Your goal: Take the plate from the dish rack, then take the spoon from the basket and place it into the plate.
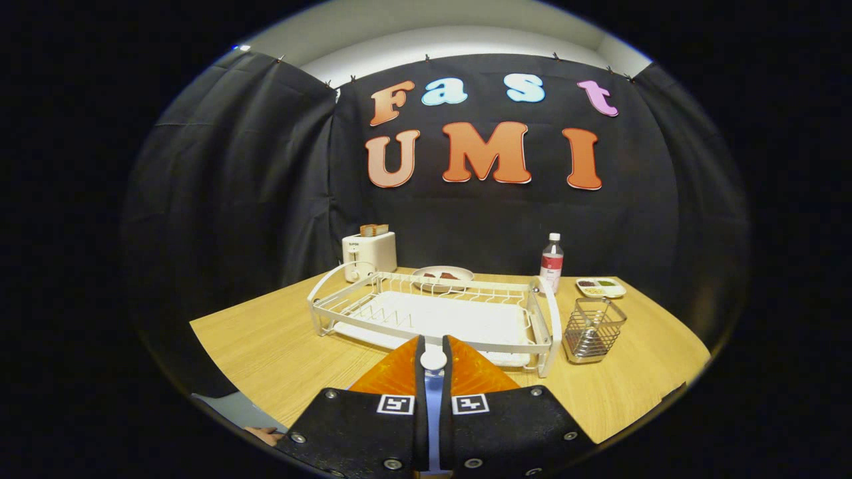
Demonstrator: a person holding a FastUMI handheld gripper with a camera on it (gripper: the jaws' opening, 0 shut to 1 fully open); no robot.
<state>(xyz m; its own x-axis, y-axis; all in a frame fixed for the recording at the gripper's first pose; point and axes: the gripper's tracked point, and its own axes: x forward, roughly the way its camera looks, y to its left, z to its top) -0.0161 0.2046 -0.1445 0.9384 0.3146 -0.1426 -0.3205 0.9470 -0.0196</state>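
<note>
My gripper (433, 347) hangs just in front of the white dish rack (432, 313), its two black fingers (373, 426) nearly together. They are shut on a slim spoon (433, 360) with a white rounded end and a pale blue shaft that runs down the gap between them. Directly beneath the fingers an orange plate (389, 376) lies flat on the wooden table, close to the rack's near rail. The fingers hide most of the plate. The wire basket (592, 329) stands to the right of the rack, beyond the fingers.
Behind the rack stand a white toaster (368, 255), a plate with food (442, 274), a bottle (551, 263) and a small divided dish (600, 287). A hand (266, 436) shows near the table's front corner. The wooden table (266, 339) has bare room left of the rack.
</note>
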